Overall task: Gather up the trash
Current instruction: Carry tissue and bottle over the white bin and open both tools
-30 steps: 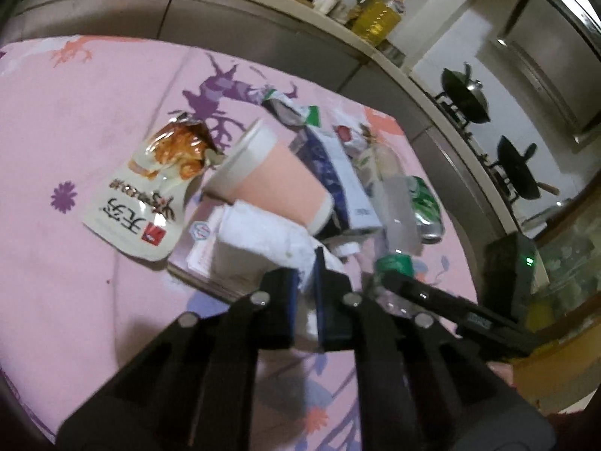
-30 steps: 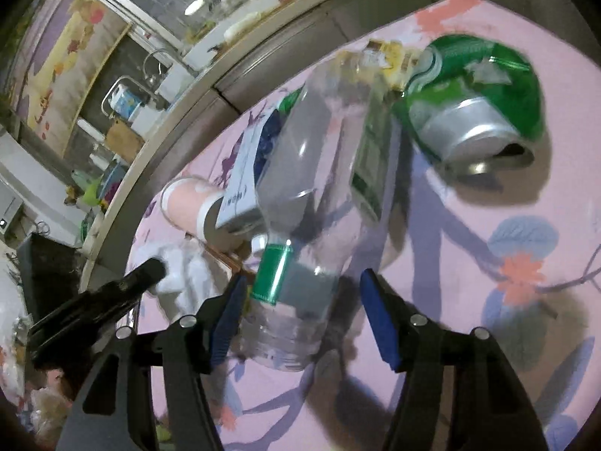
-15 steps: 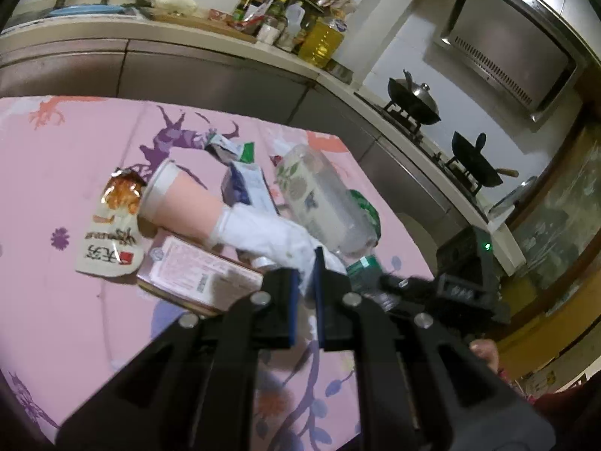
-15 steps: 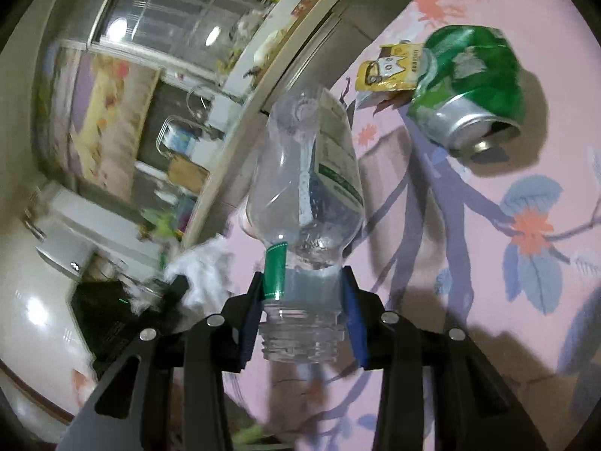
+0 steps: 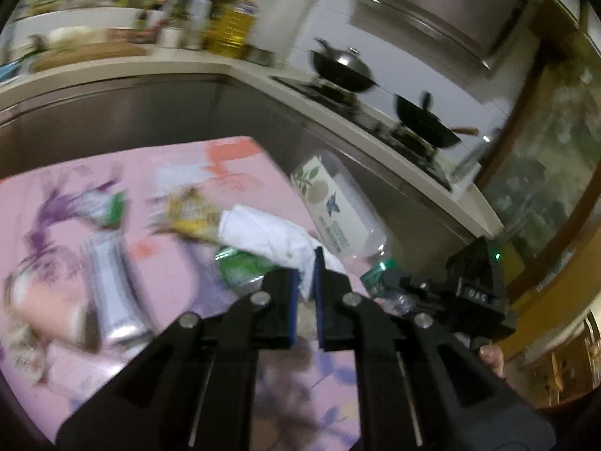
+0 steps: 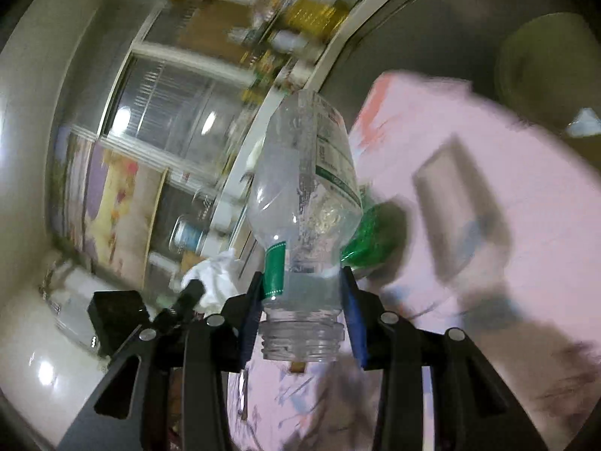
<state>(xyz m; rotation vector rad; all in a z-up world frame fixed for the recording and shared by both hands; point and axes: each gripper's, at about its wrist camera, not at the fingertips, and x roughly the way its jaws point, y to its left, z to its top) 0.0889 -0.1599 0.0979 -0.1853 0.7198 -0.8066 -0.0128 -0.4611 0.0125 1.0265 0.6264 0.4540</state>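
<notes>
My left gripper (image 5: 307,285) is shut on a crumpled white tissue (image 5: 263,235) and holds it above the pink tablecloth (image 5: 157,173). My right gripper (image 6: 302,297) is shut on the neck of an empty clear plastic bottle (image 6: 304,188) with a green neck band, lifted off the table; the bottle also shows in the left wrist view (image 5: 338,210). The tissue also shows in the right wrist view (image 6: 214,274). A crushed green can (image 5: 240,268) lies on the cloth under the tissue, and shows behind the bottle (image 6: 372,233).
More trash lies blurred on the cloth: a silver wrapper (image 5: 112,282), a yellow packet (image 5: 188,210), a pink paper cup (image 5: 41,300). A grey kitchen counter (image 5: 112,105) runs behind the table, with woks (image 5: 342,67) on the stove.
Both grippers have lifted higher and swung right, carrying the tissue and the bottle away from the trash pile. The views are now motion-blurred.
</notes>
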